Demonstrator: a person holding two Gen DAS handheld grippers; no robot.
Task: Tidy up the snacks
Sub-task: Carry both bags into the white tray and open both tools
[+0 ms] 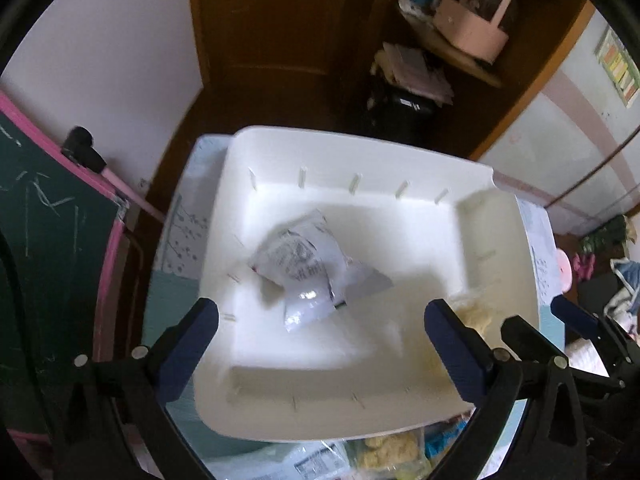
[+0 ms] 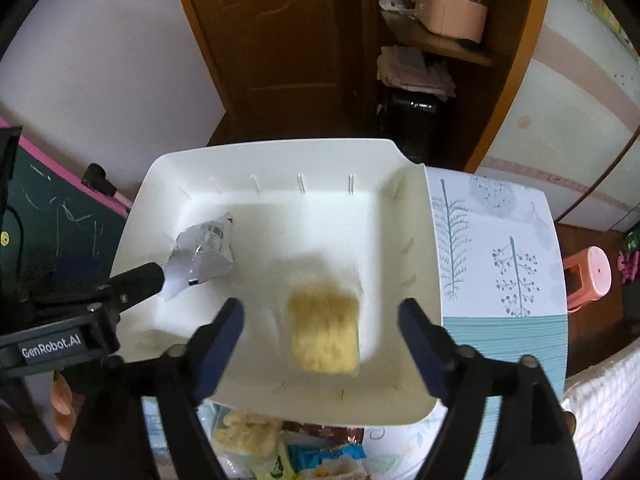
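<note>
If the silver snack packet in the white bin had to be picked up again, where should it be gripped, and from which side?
Probably by the flat crimped end of the silver packet, coming from above. It lies crumpled on the floor of the white bin, apart from the yellow snack pack; the puffed middle looks slippery, and the walls block a sideways approach.

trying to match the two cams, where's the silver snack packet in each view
Left wrist view: silver snack packet lies centre-left in the white tray.
Right wrist view: same packet sits at the tray's left, beside the left claw's tip.
Shared landmark: pink basket on the shelf.
</note>
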